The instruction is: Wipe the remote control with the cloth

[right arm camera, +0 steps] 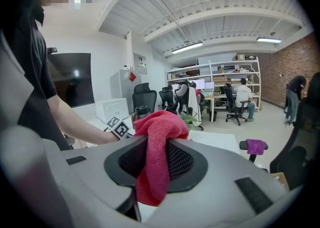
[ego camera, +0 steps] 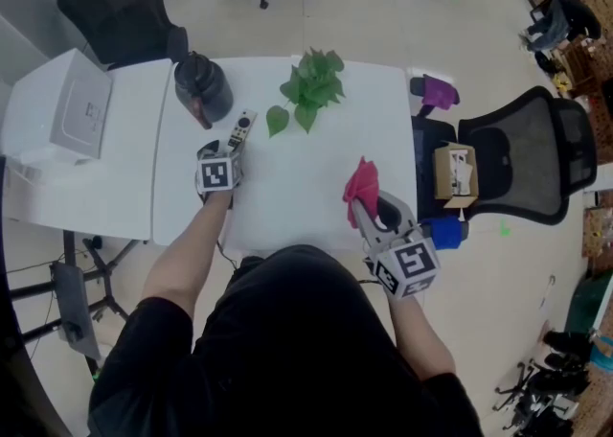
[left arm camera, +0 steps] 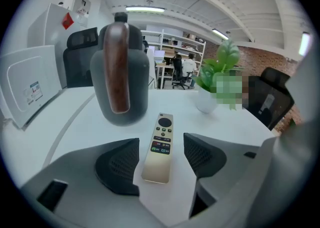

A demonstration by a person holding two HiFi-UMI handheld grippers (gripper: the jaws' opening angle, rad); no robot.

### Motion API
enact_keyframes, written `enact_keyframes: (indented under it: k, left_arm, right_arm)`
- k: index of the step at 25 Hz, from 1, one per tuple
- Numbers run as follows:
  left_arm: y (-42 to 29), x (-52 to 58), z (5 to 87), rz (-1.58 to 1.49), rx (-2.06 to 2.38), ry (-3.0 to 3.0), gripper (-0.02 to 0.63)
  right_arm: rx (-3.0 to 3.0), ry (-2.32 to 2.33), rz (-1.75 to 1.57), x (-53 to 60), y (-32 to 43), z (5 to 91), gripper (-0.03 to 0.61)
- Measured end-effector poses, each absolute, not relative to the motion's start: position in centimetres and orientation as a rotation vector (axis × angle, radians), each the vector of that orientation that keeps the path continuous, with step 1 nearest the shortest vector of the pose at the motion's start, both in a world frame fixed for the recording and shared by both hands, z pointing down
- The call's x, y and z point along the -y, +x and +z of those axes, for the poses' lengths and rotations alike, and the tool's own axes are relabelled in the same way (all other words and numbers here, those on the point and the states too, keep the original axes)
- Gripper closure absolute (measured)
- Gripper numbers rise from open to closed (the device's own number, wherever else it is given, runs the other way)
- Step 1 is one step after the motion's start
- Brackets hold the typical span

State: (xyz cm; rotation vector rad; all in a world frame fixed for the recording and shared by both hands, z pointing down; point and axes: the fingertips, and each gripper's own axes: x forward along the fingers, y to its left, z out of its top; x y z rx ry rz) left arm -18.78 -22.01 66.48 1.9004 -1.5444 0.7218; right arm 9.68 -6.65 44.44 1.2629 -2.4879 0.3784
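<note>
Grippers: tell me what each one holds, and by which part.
Right gripper pinches the red cloth across its bunched middle. Left gripper holds nothing: its open jaws flank the remote at its near end without touching.

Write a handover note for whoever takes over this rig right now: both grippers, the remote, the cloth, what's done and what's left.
Left gripper: open, jaws either side of the remote control's near end, pads not touching it.
Right gripper: shut on the red cloth, held over the near right of the white table, apart from the remote control.
Remote control: flat on the table, buttons up, beside the dark jug.
Done: cloth is in the gripper.
Left: steady the remote control, bring the cloth over, wipe.
</note>
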Motion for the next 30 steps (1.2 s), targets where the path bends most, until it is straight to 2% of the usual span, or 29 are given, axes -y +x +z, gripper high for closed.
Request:
enact_keyframes:
  k: [10,14,21,24,26,30]
  left_arm:
    - [-10.8,16.1,56.1,0.657,1.374,2.387,0.330]
    - [-7.9,13.4,53.6,0.657,1.267,2.494,0.353]
    - [-6.3,11.0,50.8,0.663,1.249,2.588,0.375]
    - [-6.3,10.5,49.9,0.668,1.260,2.615,0.399]
    - [-6.2,10.1,49.2,0.670,1.261,2.639,0.444]
    - [-5.7,9.3,48.4,0.721,1.260,2.725,0.486]
  right_arm:
    - [2.238,1.268,0.344,7.4,11.6,50.4,0.482]
    - [2.184,1.257,0.345,8.0,12.3,53.5,0.482]
    - [2.130,1.250,0.384,8.6,13.4,57.0,0.480]
    - [2.118,1.255,0.374,9.0,13.5,57.6,0.480]
    - [2.097,1.250,0.368,9.6,13.7,58.6,0.480]
    - [2.038,1.213,0.357,11.1,13.9,61.7,0.480]
